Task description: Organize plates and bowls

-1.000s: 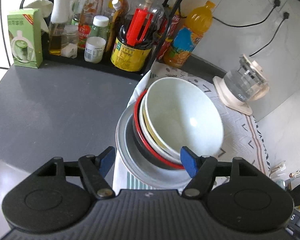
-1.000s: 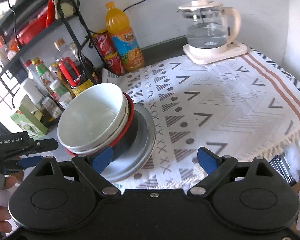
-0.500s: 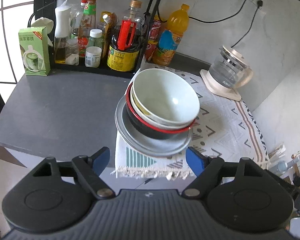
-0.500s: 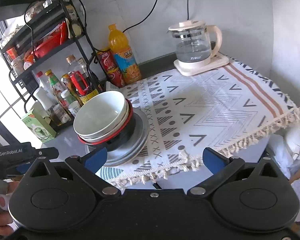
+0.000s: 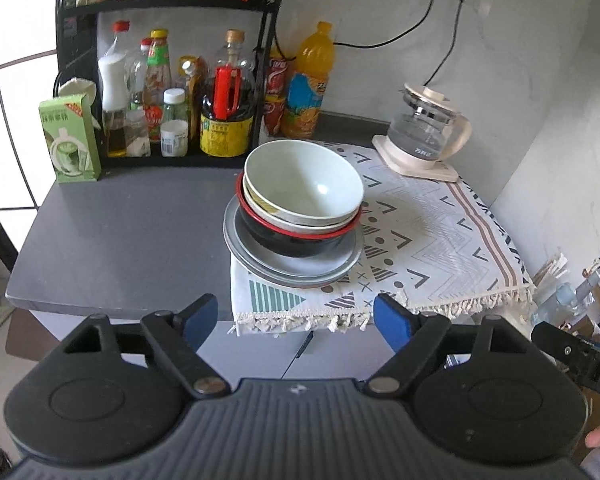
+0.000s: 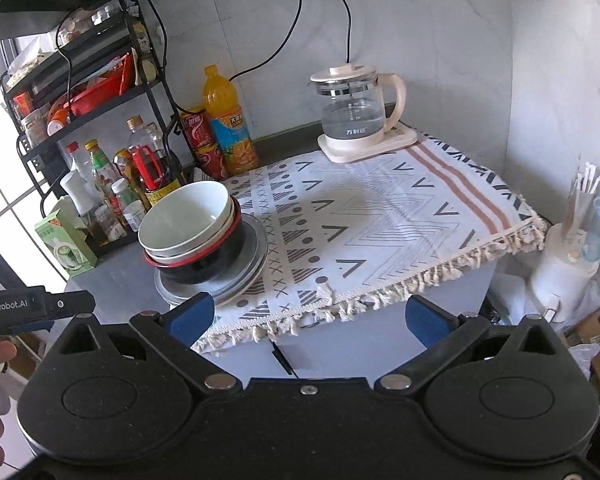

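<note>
We look done stacking: 3 bowls (image 5: 302, 188) nested on the grey plates (image 5: 292, 266) at the cloth's (image 5: 420, 240) left edge on the desk (image 5: 120, 240), left gripper (image 5: 296, 316) and right gripper (image 6: 308, 316) jaws open, empty, off the desk.

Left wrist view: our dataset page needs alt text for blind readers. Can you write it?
A stack of bowls on a grey plate sits at the edge of a patterned cloth, beyond the open, empty left gripper. Condiment bottles stand behind.
</note>
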